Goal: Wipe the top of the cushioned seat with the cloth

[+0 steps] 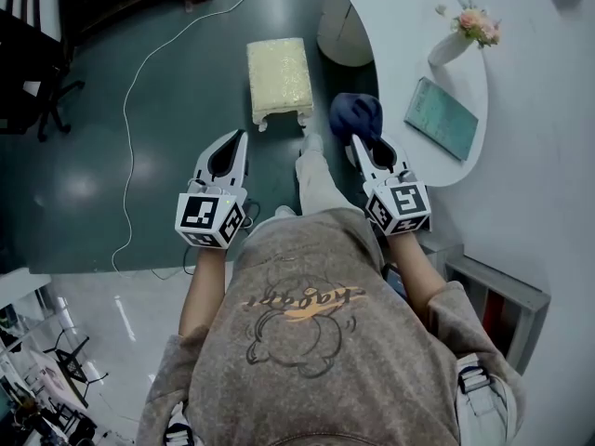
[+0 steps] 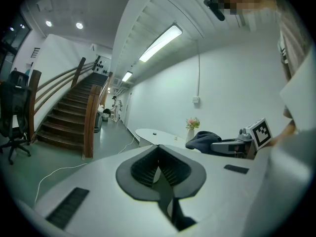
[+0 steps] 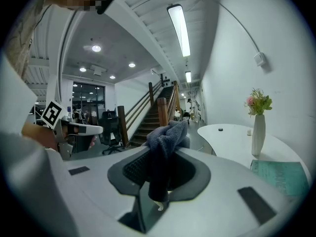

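My right gripper (image 1: 361, 143) is clamped on the dark blue cloth (image 1: 356, 114). In the right gripper view the fabric is pinched between the pads and bunches up in a knot above them. My left gripper (image 1: 241, 139) is empty. The left gripper view shows its jaws brought together at the tips with nothing between them.

The cushioned seat (image 1: 278, 74), cream on top, sits on the green floor (image 1: 167, 156) at 12 o'clock from me, beyond both grippers. The cloth hangs at about 1 o'clock, just right of the seat's near corner and apart from it. From this steep angle I can't judge its height above the floor with any confidence.

A curved white table (image 1: 409, 26) sweeps round at 2 o'clock. It carries a vase of flowers (image 1: 462, 33) and a teal booklet (image 1: 440, 117). A white cable (image 1: 139, 72) trails across the floor at 10 o'clock, and a black office chair (image 1: 37, 91) stands further out the same way.
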The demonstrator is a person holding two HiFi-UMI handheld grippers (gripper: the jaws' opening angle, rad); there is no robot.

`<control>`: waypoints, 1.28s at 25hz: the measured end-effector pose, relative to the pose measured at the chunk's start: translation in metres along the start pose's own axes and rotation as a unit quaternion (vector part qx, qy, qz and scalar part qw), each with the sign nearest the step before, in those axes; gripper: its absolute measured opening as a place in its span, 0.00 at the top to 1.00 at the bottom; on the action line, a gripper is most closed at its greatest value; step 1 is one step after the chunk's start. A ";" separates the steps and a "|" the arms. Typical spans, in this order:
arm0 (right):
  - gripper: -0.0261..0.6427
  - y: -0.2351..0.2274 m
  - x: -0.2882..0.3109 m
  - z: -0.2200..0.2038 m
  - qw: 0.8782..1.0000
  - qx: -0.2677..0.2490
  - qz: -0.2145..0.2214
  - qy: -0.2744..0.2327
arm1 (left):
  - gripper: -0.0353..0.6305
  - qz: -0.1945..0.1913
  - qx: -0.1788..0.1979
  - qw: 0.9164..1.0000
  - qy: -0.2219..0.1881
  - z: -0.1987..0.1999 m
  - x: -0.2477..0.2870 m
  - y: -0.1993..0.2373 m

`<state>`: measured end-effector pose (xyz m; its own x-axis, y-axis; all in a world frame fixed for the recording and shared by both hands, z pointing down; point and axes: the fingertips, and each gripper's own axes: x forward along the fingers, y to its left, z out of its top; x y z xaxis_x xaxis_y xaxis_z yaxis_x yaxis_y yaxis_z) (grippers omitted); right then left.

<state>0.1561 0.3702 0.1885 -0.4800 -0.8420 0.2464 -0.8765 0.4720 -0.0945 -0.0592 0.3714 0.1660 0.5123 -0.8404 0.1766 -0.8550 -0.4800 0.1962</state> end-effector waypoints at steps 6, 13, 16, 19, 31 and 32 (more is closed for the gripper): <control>0.82 -0.013 0.031 0.001 1.000 0.007 0.008 -0.002 | 0.92 0.010 -0.003 1.000 0.001 0.001 0.022 0.015; 0.82 -0.033 0.089 0.017 0.999 0.007 0.031 -0.001 | 0.92 0.025 -0.008 1.000 -0.004 0.019 0.066 0.044; 0.82 -0.045 0.120 0.030 0.999 0.002 0.042 0.000 | 0.92 0.031 -0.010 0.999 -0.004 0.031 0.092 0.060; 0.82 -0.063 0.150 0.043 0.999 0.004 0.050 -0.001 | 0.92 0.039 -0.007 0.999 -0.002 0.044 0.121 0.074; 0.82 -0.148 0.253 0.076 0.997 0.005 0.077 0.002 | 0.92 0.078 -0.008 0.997 0.000 0.073 0.234 0.118; 0.82 -0.151 0.260 0.078 0.997 0.003 0.081 0.003 | 0.92 0.079 -0.009 0.997 0.001 0.074 0.240 0.120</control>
<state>0.1606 0.0598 0.1913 -0.6157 -0.7526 0.2332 -0.7872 0.6006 -0.1401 -0.0451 0.0930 0.1602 0.3708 -0.9050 0.2085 -0.9239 -0.3364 0.1824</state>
